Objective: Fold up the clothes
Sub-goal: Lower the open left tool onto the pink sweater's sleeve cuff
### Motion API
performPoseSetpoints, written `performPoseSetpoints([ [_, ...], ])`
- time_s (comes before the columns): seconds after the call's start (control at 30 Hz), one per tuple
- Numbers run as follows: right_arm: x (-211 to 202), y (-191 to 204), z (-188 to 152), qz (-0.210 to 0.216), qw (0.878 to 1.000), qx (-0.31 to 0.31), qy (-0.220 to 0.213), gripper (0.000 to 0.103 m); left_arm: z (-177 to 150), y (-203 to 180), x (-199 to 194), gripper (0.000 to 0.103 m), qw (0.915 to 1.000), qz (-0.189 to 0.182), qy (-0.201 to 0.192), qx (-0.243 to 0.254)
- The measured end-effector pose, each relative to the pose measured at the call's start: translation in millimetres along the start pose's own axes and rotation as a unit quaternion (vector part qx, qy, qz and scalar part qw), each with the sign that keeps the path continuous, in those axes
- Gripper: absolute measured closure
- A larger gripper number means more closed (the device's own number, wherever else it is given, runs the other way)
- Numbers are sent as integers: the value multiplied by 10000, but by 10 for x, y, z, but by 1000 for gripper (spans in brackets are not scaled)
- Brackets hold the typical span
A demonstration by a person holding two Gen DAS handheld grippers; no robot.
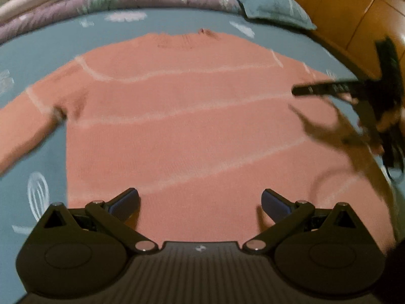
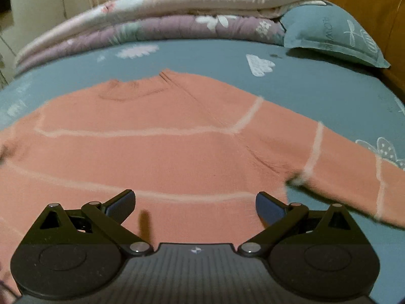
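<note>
Left gripper (image 1: 200, 200) and right gripper (image 2: 193, 201), both with jaws spread wide, empty

The left wrist view looks forward along the left hand-held gripper (image 1: 200, 202), from low over the hem of a pink sweater (image 1: 182, 116) spread on the bed (image 1: 30, 50), facing the neckline and the folded quilts (image 1: 76, 2) beyond. The right wrist view looks the same way from behind the right hand-held gripper (image 2: 193, 204), nearer the sweater's right sleeve. Both views share the sweater's body, the quilts and a pillow (image 2: 334, 30).
</note>
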State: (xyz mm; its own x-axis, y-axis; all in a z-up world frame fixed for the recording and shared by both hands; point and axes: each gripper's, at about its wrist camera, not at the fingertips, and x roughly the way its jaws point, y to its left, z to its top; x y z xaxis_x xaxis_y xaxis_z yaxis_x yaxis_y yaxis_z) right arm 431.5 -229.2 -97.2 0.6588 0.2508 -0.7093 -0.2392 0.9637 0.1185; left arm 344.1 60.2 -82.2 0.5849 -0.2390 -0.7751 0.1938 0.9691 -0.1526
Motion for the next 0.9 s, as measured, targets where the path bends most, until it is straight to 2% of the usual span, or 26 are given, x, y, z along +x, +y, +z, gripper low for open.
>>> performPoseSetpoints([
  [0.1, 90, 111, -59, 305, 9994, 95, 146, 0, 166, 45, 56, 1, 9996, 33, -243, 115],
  [0.17, 178, 201, -125, 193, 9995, -19, 266, 0, 248, 98, 128, 1, 9995, -9, -309, 69],
  [0.23, 210, 299, -156, 17, 9990, -347, 296, 0, 248, 172, 241, 1, 9998, 46, -121, -160],
  [0.3, 212, 317, -174, -20, 9986, -453, 286, 0, 140, 204, 292, 1, 9997, 55, -61, -211],
  [0.43, 210, 333, -222, -61, 9984, -523, 215, 0, -41, 117, 180, 1, 9997, 92, -238, -12],
  [0.5, 216, 362, -233, -122, 9982, -554, 196, 0, -41, 156, 113, 1, 9997, 66, -211, -57],
  [0.6, 231, 370, -232, -164, 9981, -560, 183, 0, 117, 277, 29, 1, 9989, 296, -356, -120],
  [0.7, 222, 380, -245, -166, 9981, -566, 160, 0, 362, 493, -32, 1, 9956, 660, -670, -65],
  [0.8, 223, 390, -261, -197, 9980, -582, 121, 0, 569, 728, 29, 1, 9921, 856, -911, -139],
  [0.9, 215, 402, -276, -226, 9981, -576, 85, 0, 663, 933, 212, 1, 9926, 719, -844, -491],
])
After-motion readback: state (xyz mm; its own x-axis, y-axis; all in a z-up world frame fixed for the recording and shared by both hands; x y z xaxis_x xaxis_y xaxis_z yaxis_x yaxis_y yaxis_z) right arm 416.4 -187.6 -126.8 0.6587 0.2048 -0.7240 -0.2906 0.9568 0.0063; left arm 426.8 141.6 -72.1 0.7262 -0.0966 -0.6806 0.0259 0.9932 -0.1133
